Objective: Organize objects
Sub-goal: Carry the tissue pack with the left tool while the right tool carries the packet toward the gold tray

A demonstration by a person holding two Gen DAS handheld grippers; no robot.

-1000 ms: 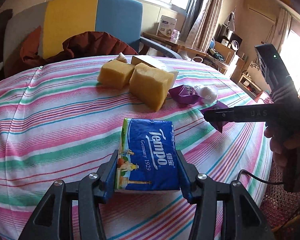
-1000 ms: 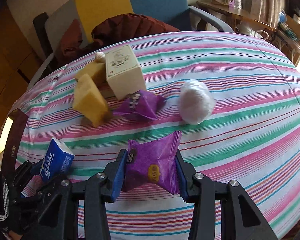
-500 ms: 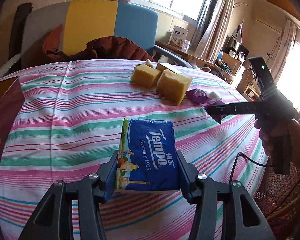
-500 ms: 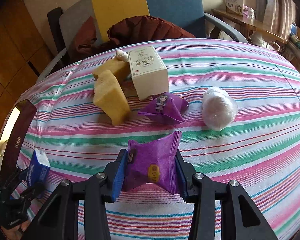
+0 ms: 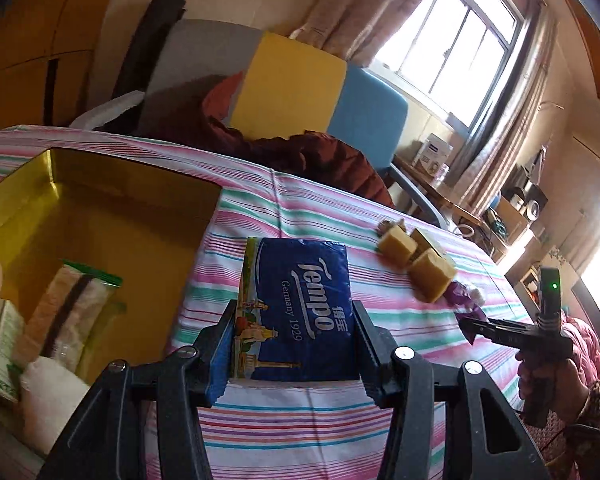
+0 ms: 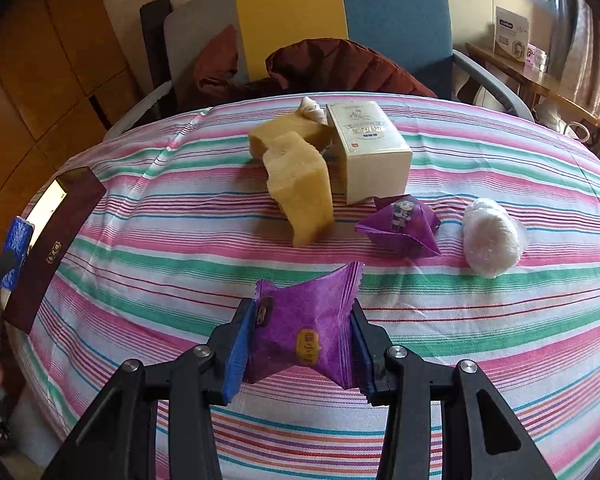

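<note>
Blue Tempo tissue pack (image 5: 296, 312) looks light and squishy, so left gripper (image 5: 294, 344) pinching its long sides at frame centre seems right, while right gripper (image 6: 300, 344) pinches a crinkly purple foil snack packet (image 6: 306, 328).

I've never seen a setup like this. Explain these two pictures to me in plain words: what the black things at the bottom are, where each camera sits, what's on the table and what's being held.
There is no robot here. A person holds a hand-operated two-finger clamp in each hand, and each clamp carries a wide-angle camera looking out along its fingers, so the black arms at the bottom of each picture are the clamp itself.

The left gripper is shut on a blue Tempo tissue pack, next to an open gold-lined box that already holds a few packets. The right gripper is shut on a purple snack packet.

On the striped tablecloth lie two yellow sponge-like blocks, a cream carton, a second purple packet and a white wrapped ball. Behind the table stands a chair with a dark red jacket.
</note>
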